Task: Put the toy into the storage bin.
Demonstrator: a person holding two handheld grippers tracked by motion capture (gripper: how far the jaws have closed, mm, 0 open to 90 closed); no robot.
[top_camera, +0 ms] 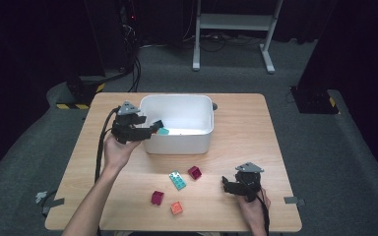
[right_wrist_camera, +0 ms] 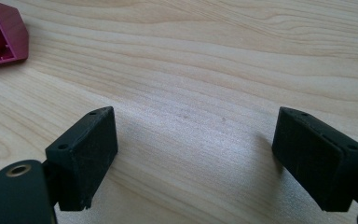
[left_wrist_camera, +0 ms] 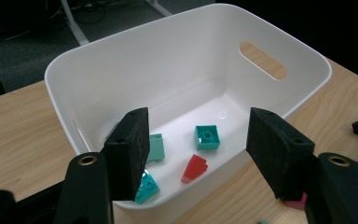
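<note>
My left gripper (top_camera: 156, 126) hangs over the near left corner of the white bin (top_camera: 206, 105), held from the left side. In the left gripper view its jaws (left_wrist_camera: 198, 126) stand open with nothing between them. On the bin floor (left_wrist_camera: 233, 109) below lie a teal square brick (left_wrist_camera: 207, 137), a red wedge brick (left_wrist_camera: 194, 168), a mint brick (left_wrist_camera: 155, 148) and a teal brick (left_wrist_camera: 147, 186). My right gripper (top_camera: 225, 183) rests low near the table's front right, open (right_wrist_camera: 196, 126) over bare wood. A magenta brick (right_wrist_camera: 0, 35) lies off to its left.
On the wooden table (top_camera: 246, 123) in front of the bin lie a teal flat brick (top_camera: 178, 180), a magenta brick (top_camera: 194, 172), a second magenta brick (top_camera: 157, 197) and an orange brick (top_camera: 177, 208). A desk frame (top_camera: 234, 22) stands beyond the table.
</note>
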